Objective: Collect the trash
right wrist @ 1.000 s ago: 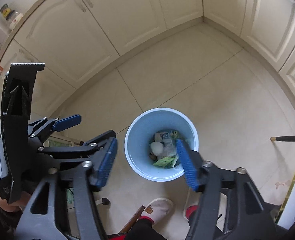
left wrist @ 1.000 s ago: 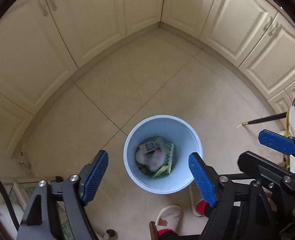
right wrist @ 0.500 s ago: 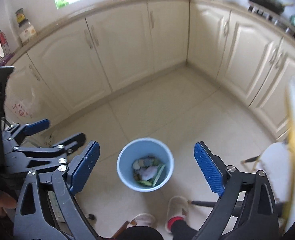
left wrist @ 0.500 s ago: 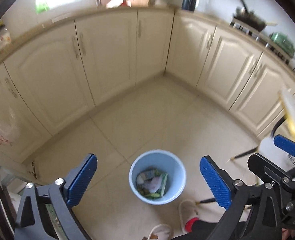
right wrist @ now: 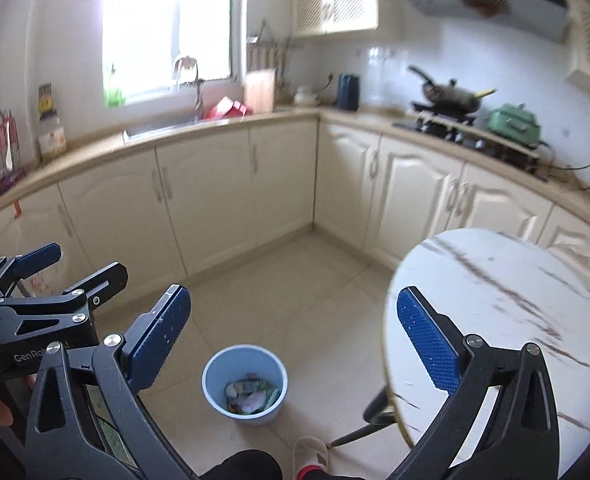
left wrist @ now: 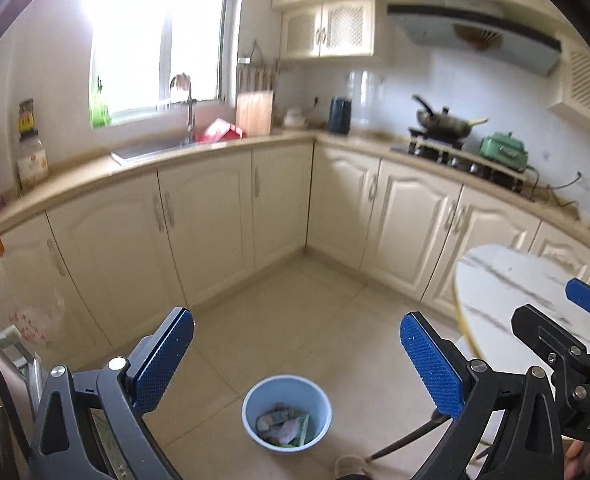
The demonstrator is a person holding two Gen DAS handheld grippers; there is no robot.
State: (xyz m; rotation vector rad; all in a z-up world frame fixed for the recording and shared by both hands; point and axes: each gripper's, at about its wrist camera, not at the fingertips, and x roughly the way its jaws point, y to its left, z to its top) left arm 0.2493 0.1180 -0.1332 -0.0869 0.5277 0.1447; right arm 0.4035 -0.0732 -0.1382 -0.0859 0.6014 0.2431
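A light-blue trash bin [left wrist: 251,400] [right wrist: 215,374] stands on the tiled floor far below both grippers. Inside lies crumpled trash [left wrist: 283,426] [right wrist: 251,394], white and green pieces among it. My left gripper [left wrist: 295,316] is held high and is open, nothing between its blue pads [left wrist: 159,360]. My right gripper [right wrist: 293,292] is beside it, its jaws opening wide with nothing between them. Each wrist view catches the other gripper at its edge.
A round white marble table [left wrist: 515,280] [right wrist: 515,300] with dark legs stands at the right, close to my right gripper. Cream cabinets [left wrist: 207,232] line the corner under a counter with a sink [left wrist: 155,148] and a stove with a pan [left wrist: 443,124]. A person's slippered foot [right wrist: 311,452] is beside the bin.
Both grippers rose away from the bin and tilted upward, so counter, window and table came into view. Both jaws spread wider. The trash stays in the bin.
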